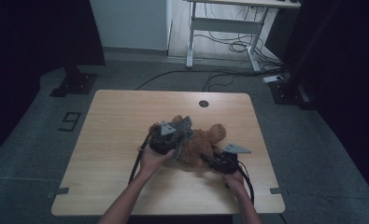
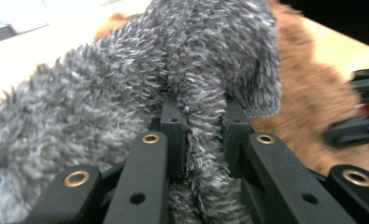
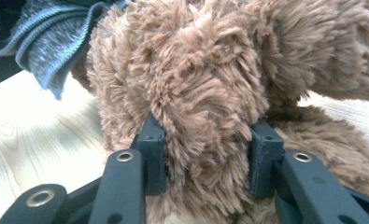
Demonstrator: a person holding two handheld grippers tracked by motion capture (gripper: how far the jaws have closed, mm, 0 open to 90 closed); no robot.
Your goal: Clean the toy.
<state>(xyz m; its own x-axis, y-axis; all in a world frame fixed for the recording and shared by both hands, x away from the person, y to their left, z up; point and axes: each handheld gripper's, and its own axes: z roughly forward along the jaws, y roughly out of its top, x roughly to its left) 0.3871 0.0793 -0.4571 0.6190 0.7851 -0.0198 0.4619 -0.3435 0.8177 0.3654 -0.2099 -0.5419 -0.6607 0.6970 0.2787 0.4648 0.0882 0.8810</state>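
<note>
Worktop [image 1: 112, 154]: pale wood, filling the middle of the high view, with a round cable hole [image 1: 203, 103] near its far edge. Grey floor is lying all round it; a white desk frame [image 1: 224, 28] with loose cables is standing at the top of the frame, and a dark stand base [image 1: 74, 84] is sitting at the upper left.

Brown plush bear [image 1: 203, 144]: lying at the centre of the worktop, between the two hands. In the high view the grippers and hands are covering much of it. The right gripper view is showing its long shaggy pile close up, with bare worktop at the lower left of the frame.

Grey fuzzy garment [image 2: 126, 93]: lying over the bear's left part, just beyond the left gripper in the high view. The left gripper view is giving its speckled grey pile and a knitted hem at the right of the frame, with brown fur behind it. In the right gripper view its ribbed blue-grey edge [image 3: 46, 37] is hanging at the upper left.

Left gripper [image 2: 204, 135]: clamping a fold of the grey garment, the jaws nearly together with the fabric squeezed between them.

Right gripper [image 3: 205, 158]: clamping a thick wad of the bear's fur, the jaws standing wider, the pads pressing in on both sides.
</note>
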